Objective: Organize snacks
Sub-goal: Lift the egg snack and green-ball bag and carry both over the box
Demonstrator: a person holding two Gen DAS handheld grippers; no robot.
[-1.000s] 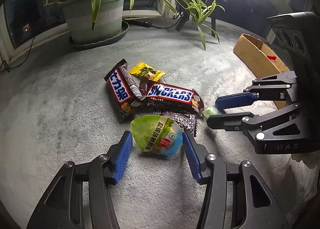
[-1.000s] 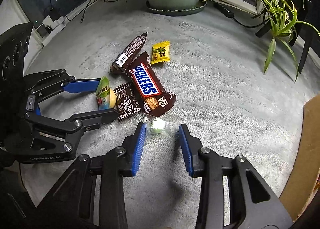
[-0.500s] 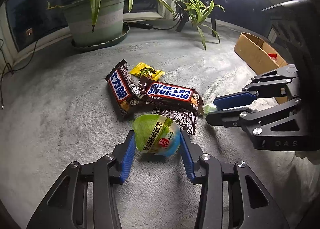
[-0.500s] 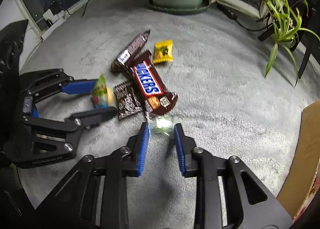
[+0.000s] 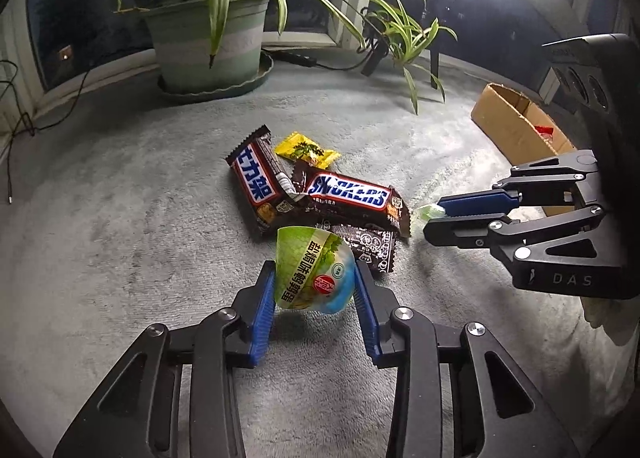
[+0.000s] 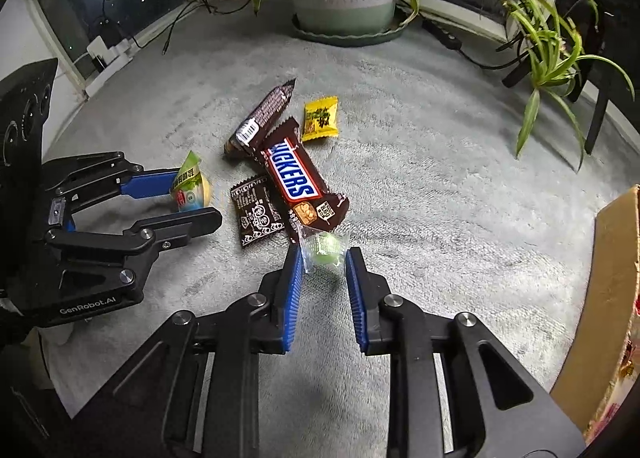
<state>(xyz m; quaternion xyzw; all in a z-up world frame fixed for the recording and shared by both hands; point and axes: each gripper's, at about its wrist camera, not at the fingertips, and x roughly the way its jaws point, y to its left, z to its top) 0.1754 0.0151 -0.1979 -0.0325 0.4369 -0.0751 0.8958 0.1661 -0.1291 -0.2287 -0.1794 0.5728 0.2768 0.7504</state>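
Note:
My left gripper is closing, and its blue pads touch both sides of a green egg-shaped snack packet, which is tilted up off the grey carpet. My right gripper is closing too. Between its pads is a small green candy in a clear wrapper, and the pads touch that wrapper. Just beyond lie a Snickers bar, a second brown bar with Chinese lettering, a yellow candy and a dark brown sachet.
An open cardboard box stands at the right, with something red inside. A potted plant on a saucer and a smaller plant stand by the window at the back. Cables run along the sill.
Both grippers' jaws have narrowed onto their items. The green packet has tipped up between the left pads. The right pads have come in against the candy wrapper.

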